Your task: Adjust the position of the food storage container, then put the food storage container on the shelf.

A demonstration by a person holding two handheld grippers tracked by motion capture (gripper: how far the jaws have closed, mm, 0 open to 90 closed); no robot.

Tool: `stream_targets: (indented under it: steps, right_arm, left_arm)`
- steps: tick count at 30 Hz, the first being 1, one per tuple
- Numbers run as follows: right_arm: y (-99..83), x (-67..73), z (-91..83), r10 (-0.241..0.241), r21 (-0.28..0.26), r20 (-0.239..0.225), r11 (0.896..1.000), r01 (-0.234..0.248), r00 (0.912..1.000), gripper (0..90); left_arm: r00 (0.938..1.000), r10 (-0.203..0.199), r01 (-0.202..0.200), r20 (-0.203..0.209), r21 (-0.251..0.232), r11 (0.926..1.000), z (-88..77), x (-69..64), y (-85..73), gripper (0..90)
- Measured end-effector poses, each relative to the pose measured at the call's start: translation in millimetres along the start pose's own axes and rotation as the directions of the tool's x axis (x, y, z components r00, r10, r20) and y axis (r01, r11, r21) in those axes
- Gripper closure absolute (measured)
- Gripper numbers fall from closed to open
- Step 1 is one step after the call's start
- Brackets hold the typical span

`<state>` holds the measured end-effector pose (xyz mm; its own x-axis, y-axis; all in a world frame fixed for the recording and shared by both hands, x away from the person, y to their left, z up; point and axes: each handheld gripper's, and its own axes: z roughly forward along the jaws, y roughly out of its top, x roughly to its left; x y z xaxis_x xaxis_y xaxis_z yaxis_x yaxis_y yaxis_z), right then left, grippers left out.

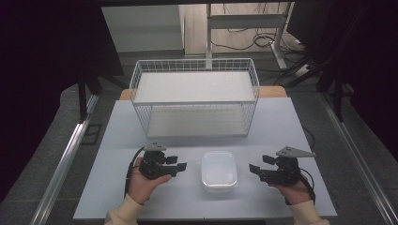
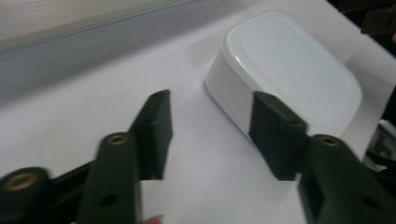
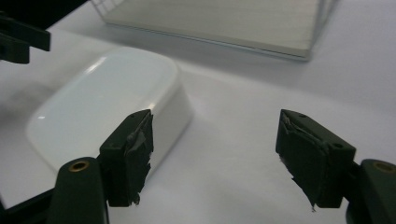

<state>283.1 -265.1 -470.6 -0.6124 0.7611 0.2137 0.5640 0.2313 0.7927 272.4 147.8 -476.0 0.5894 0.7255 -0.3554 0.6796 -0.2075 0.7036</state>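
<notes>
A white rounded box with a lid (image 1: 218,171) lies flat on the pale table (image 1: 281,122), between my two hands. My left gripper (image 1: 180,166) hovers just left of it, pointing at its side, jaws open with nothing between them. In the left gripper view the box (image 2: 294,65) sits beyond the open left gripper (image 2: 212,105), partly behind the right-hand jaw. My right gripper (image 1: 253,168) stands to the right of the box, apart from it and open. In the right gripper view the box (image 3: 107,98) lies behind the left-hand jaw of the open right gripper (image 3: 215,116).
A white wire basket (image 1: 195,96) with a pale floor stands at the back of the table, its front wall a short way behind the box; its lower edge (image 3: 210,39) crosses the top of the right gripper view. Dark floor and metal rails flank the table.
</notes>
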Motion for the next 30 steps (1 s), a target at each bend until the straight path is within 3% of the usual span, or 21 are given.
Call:
stream_targets:
  steps: [4,9,17,30]
  right_arm:
    - [2.3,7.0,-0.9,-0.022,0.003,-0.028,1.000,0.022,0.9994,27.2]
    - [2.5,9.3,-0.3,-0.035,0.009,-0.047,0.999,0.036,0.9983,27.4]
    - [6.5,11.8,-3.2,-0.007,0.009,-0.070,1.000,0.008,0.9975,27.7]
    - [10.0,21.7,0.8,0.057,0.043,-0.118,0.998,-0.052,0.9914,31.0]
  left_arm:
    - [0.9988,-0.049,0.049,0.000,-0.015,0.9987,-15.6,6.6,-3.0,34.9]
    - [0.9953,-0.097,0.097,-0.008,-0.037,0.9946,-27.4,15.3,-5.4,31.9]
    - [0.9917,-0.127,0.128,0.023,-0.042,0.9909,-23.8,14.0,-4.5,29.0]
    - [0.9891,-0.133,0.135,0.063,-0.016,0.9908,-9.0,2.2,-1.1,30.1]
